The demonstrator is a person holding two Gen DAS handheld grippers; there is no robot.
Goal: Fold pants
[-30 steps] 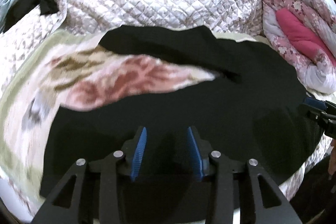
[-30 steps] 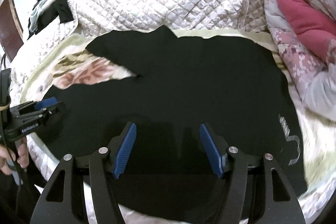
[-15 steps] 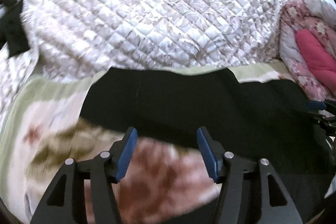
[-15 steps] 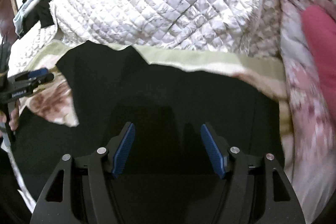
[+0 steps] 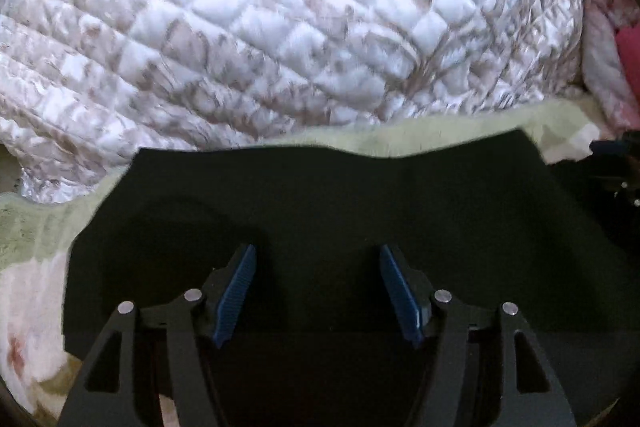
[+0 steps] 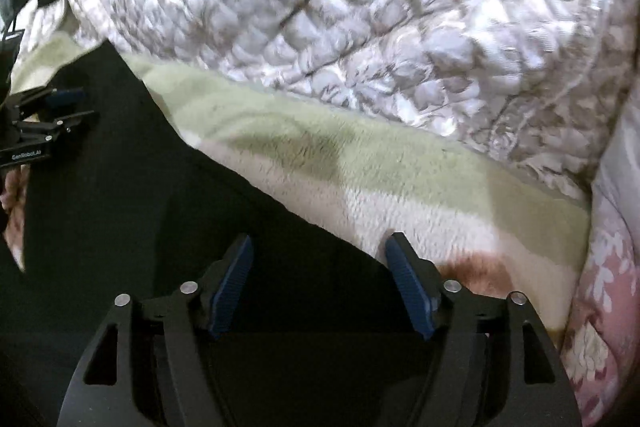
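Quilted white bedspread [image 5: 280, 27] behind, green fleece blanket [image 6: 360, 163] under black pants [image 5: 340, 207]; only legible text is "GenRobot.AI" on left gripper [image 6: 60, 107], seen from right cam. Left gripper sits over the pants' far edge, jaws just been opening, nothing between. Right gripper [image 6: 318, 287] likewise spread & empty, straddling pants' right edge w/ one pad [image 6: 408, 283] over blanket.

Left gripper [image 5: 316, 291] and right gripper [image 6: 320, 283] alike, matte black two-finger frames with triangular cut-outs, silver round pivot screws, ribbed blue pads [image 5: 234, 301] on the inner finger faces, small white "GenRobot.AI" lettering on the left gripper's side, seen from the right wrist
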